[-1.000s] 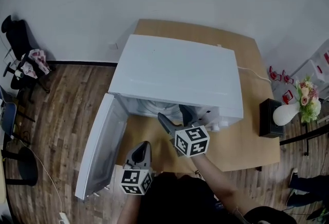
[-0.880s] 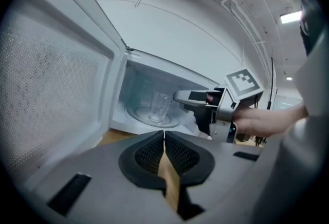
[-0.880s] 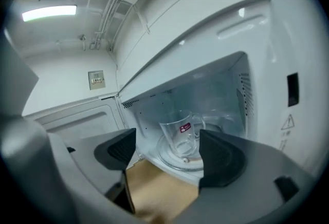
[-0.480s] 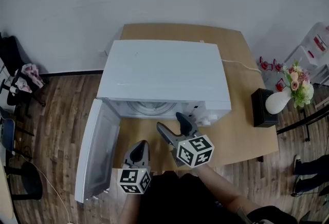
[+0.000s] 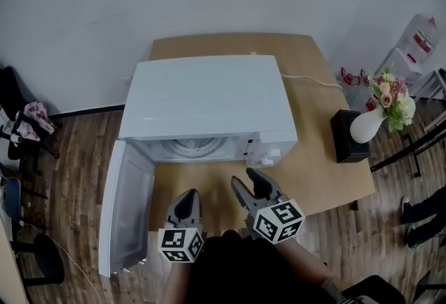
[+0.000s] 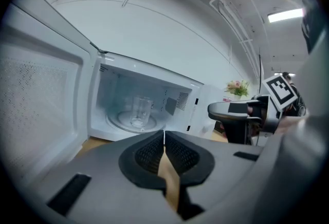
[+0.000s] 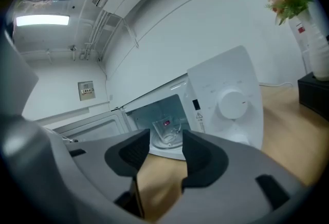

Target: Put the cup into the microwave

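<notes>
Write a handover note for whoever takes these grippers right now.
Left gripper: shut, empty, in front of the microwave.
Right gripper: jaws apart with nothing between them, and they have just been closing partway. It is outside the microwave, facing its opening.
Cup: clear glass, upright on the turntable inside.
Done: the cup is in.
Left: the door stands wide open, so probably shut it.

At my right, a white vase (image 5: 365,127) of flowers (image 5: 390,96) stands just beside a black box (image 5: 345,136) by the counter's (image 5: 322,164) edge.
</notes>
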Available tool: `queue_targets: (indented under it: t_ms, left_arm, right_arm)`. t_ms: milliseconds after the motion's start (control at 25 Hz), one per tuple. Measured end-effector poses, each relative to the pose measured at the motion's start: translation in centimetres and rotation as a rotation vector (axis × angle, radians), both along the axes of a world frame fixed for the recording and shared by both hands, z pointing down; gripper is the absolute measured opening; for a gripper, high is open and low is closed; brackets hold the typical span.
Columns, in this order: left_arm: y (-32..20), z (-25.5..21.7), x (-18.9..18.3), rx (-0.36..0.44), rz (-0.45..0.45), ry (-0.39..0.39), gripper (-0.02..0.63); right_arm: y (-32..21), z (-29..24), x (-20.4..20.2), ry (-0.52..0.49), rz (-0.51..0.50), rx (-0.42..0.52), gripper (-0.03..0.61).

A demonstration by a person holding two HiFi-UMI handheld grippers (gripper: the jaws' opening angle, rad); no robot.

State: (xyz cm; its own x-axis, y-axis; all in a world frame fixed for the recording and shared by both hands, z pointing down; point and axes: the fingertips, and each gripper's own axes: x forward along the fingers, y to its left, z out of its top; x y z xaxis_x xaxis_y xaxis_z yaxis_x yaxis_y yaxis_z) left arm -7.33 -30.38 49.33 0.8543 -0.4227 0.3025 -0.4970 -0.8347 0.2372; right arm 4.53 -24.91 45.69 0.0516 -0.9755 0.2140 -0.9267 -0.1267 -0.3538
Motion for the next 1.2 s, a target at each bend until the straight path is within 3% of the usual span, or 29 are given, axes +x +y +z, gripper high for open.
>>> queue_targets:
  t_ms: [320, 480, 760, 1200]
  left_arm:
    - [2.2, -0.6, 2.2, -0.002, 0.049, 0.007, 0.006]
    - [3.0, -1.4, 3.2, 0.002, 0.069, 0.018, 0.006]
    - [4.6, -2.1, 4.3, -0.002, 0.1, 0.037, 0.006]
    - [7.1, -1.6, 3.7, -0.02, 0.107, 0.038, 0.006]
  right_arm:
    - [5.4, 0.1, 3.7, 0.081, 0.094, -0.028, 0.03]
    - [7.4, -0.3, 5.7, 0.121, 0.122, -0.033, -0.002]
    - [9.4, -0.8, 6.6, 0.164, 0.11, -0.021, -0.008]
    - [11.4, 0.2, 6.5, 0.19, 0.089, -0.092, -0.008]
